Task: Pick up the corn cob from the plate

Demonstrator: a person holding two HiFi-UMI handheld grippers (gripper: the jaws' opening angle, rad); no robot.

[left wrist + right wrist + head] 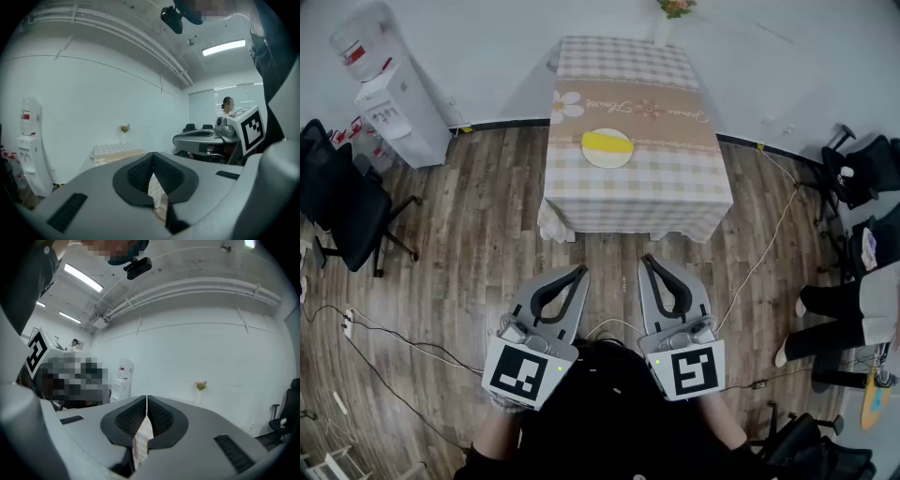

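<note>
The yellow corn cob (607, 142) lies on a white plate (608, 159) in the middle of a table (628, 192) with a checked cloth, seen in the head view. Both grippers are held close to my body, well short of the table over the wooden floor. My left gripper (581, 270) is shut with nothing in it, its tips touching (152, 155). Beside it, my right gripper (646, 260) is shut and empty as well (147, 398). Both point roughly level toward the table. Neither gripper view shows the cob; only a strip of checked cloth shows through the jaw gaps.
A water dispenser (389, 98) stands at the far left wall. A black office chair (342, 202) is at the left, more chairs (862, 169) at the right. A person's legs (830, 319) show at the right. Cables cross the floor. A vase of flowers (673, 11) stands at the table's far edge.
</note>
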